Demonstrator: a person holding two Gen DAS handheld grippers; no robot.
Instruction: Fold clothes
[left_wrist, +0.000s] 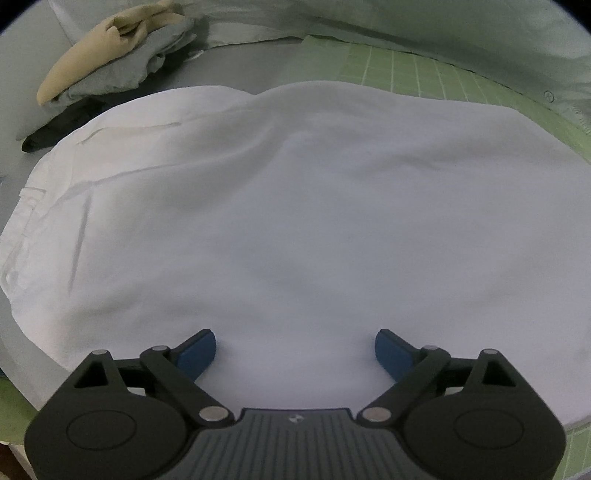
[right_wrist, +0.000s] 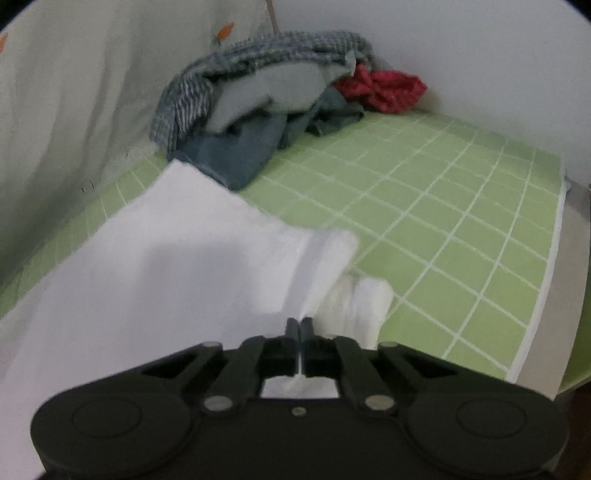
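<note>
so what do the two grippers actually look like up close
Both are black plastic with round discs at the sides and silver pivot pins on crossed linkage arms. The left gripper has blue finger pads and a ribbed grey centre plate. The right gripper shows black fingers.

shirt (left_wrist: 295, 221) on mat (right_wrist: 443, 221) | clothes pile (right_wrist: 266, 110) behind shirt

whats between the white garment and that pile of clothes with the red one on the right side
In the right wrist view, only a bare strip of green gridded mat separates the white garment from most of the pile; at the far corner the white edge meets the pile's blue piece.
</note>
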